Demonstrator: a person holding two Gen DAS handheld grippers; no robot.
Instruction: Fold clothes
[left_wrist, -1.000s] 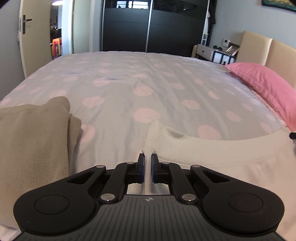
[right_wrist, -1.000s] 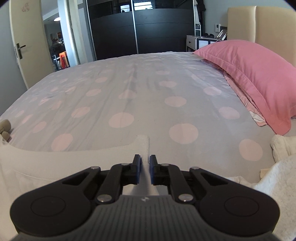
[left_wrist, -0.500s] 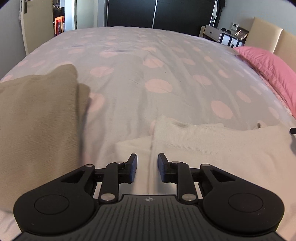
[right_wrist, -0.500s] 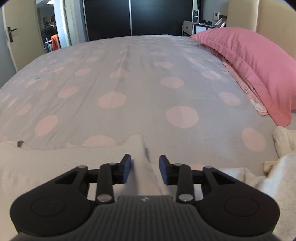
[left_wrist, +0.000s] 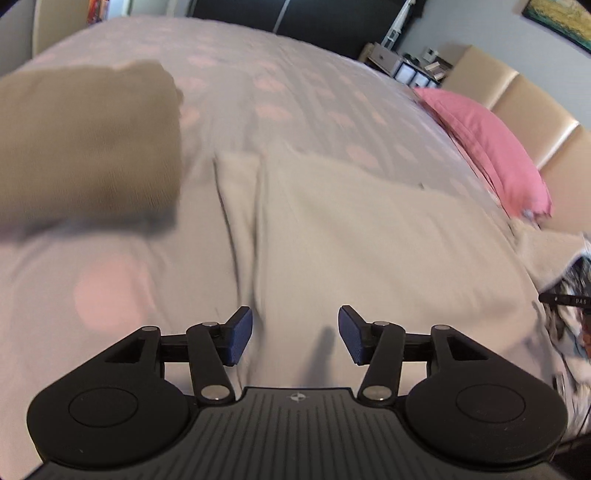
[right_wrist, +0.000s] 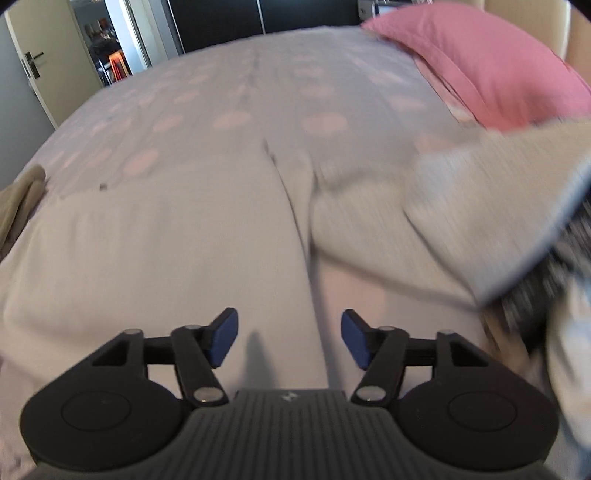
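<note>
Since 1 s ago the cream garment (left_wrist: 369, 236) has been let go by both grippers & is now laid flat on the spotted bed (left_wrist: 258, 74). The left gripper (left_wrist: 295, 334) & right gripper (right_wrist: 289, 339) are held above it w/ jaws spread wide, nothing gripped. A folded tan garment (left_wrist: 85, 144) is seen left of the cream garment, a pink pillow (right_wrist: 480, 62) to its right, a grey cloth pile (right_wrist: 498, 206) just beside its right edge.

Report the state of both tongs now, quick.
Left tongs: open, empty, above the cream garment.
Right tongs: open, empty, above the same garment.
</note>
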